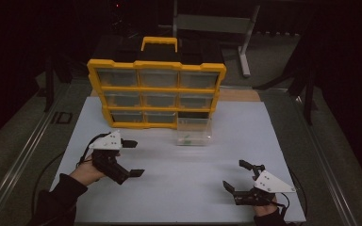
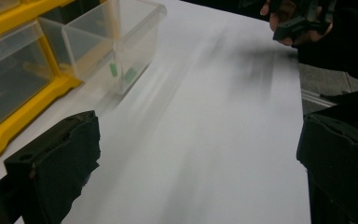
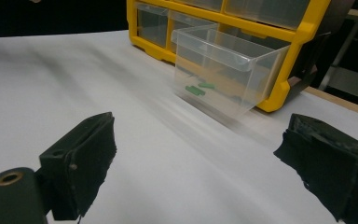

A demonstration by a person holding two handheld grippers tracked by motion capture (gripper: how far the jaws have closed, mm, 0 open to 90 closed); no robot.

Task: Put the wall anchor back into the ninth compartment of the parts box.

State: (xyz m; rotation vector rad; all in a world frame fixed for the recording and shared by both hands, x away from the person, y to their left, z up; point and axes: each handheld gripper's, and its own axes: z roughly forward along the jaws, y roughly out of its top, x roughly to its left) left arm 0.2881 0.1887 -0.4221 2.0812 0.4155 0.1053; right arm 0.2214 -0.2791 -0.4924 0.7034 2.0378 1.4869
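With both claws, left claw and right claw, gaping empty, the pulled-out clear drawer is risking a tip, spilling its green bits near the worktop's far edge.

The left gripper was black, with two blocky jaws whose pads looked rough and chipped at the edges. A pale grey three-cornered plate sat on top, dotted with small dark screws. The right gripper matched it, plate at its 3 o'clock side. A brass-ringed hole showed near one jaw. The person wore dark sleeves.
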